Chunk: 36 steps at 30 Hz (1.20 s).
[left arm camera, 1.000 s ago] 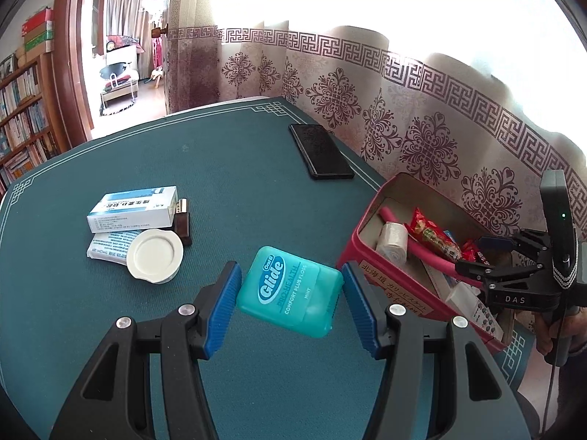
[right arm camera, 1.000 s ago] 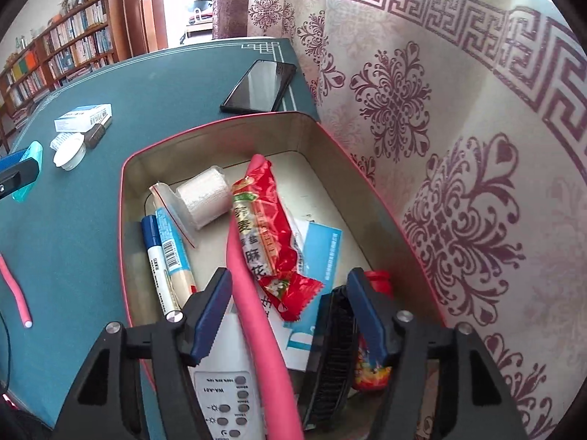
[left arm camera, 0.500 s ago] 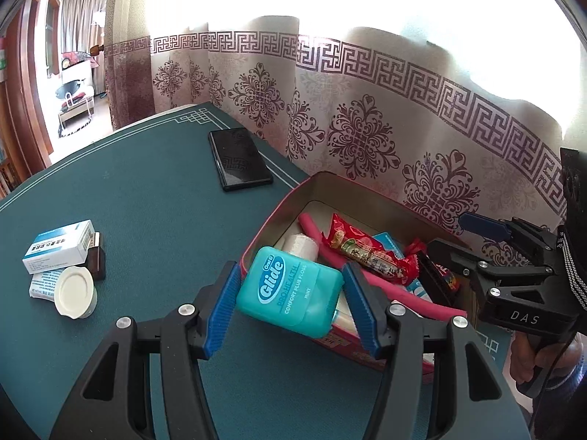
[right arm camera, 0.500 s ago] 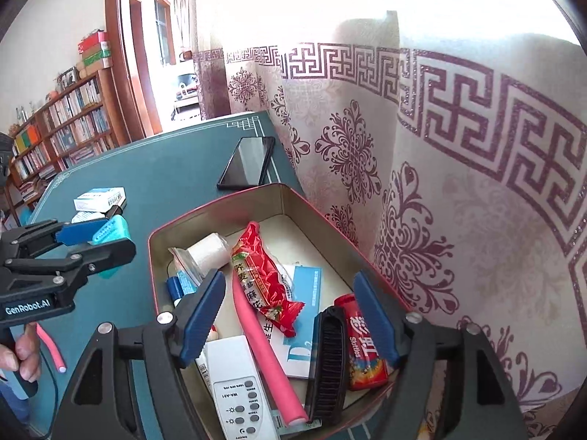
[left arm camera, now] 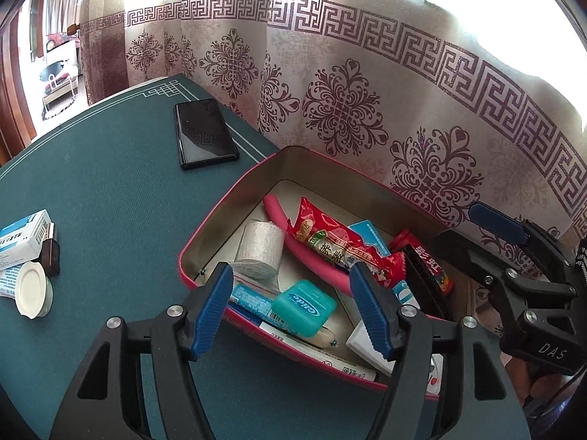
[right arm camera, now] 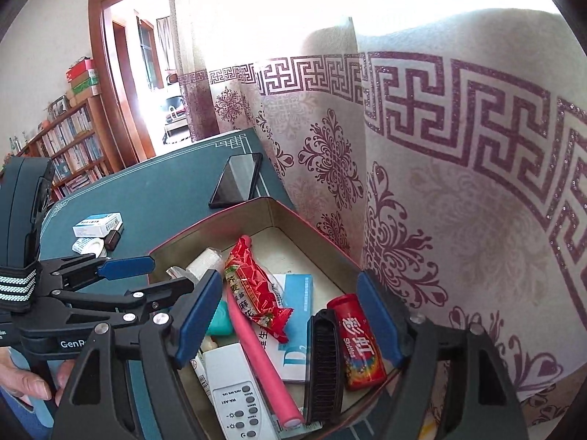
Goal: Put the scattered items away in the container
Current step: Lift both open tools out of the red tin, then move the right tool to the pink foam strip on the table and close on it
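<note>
The teal Glide floss box lies inside the red tin on top of pens and packets. My left gripper hovers over the tin's near corner. Its jaws are opening and the blue pads stand clear of the floss on both sides. My right gripper is open above the tin's other end with nothing gripped. In the right wrist view the floss peeks out behind the left finger, and the left gripper reaches in over the tin's rim. A white medicine box, a white round lid and a small brown item lie on the green table.
A black phone lies on the table near the patterned curtain, which hangs right behind the tin. The tin also holds a pink tube, a red snack packet, a remote, a black comb and a gauze roll.
My left gripper carried the floss box from over the table to the tin and let it go; it now rests inside. My right gripper lifted away from the pink tube and opened wider.
</note>
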Each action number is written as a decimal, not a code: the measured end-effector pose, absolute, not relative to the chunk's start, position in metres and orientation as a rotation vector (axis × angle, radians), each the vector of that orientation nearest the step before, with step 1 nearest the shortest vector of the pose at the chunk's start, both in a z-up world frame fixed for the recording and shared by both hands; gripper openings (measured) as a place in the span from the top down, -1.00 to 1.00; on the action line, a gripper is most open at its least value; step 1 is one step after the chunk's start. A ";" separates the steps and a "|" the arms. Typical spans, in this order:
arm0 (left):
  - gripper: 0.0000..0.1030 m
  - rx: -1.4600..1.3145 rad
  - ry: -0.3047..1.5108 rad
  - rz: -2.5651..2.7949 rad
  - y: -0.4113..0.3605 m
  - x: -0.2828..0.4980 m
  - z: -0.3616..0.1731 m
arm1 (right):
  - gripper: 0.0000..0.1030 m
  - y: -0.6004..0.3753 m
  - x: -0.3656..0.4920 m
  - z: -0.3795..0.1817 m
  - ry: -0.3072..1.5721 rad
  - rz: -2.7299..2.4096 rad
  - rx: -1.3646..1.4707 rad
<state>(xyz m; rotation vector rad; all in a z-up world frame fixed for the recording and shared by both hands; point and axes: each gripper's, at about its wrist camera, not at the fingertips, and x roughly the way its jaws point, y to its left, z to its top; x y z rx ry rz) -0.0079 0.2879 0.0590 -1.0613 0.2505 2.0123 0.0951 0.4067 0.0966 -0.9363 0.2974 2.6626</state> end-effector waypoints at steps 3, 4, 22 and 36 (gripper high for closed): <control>-0.35 -1.058 0.227 2.031 0.277 -0.010 0.062 | -0.54 0.402 0.096 0.099 0.303 2.677 -0.930; -0.35 -1.058 0.220 2.036 0.274 -0.010 0.063 | -0.54 0.400 0.095 0.100 0.300 2.683 -0.931; -0.35 -1.118 0.116 2.209 0.167 -0.019 0.061 | -0.58 0.309 0.062 0.087 0.302 2.888 -1.068; -0.35 -1.206 -0.059 2.485 0.035 -0.047 0.054 | -0.58 0.209 0.037 0.039 0.307 3.071 -1.419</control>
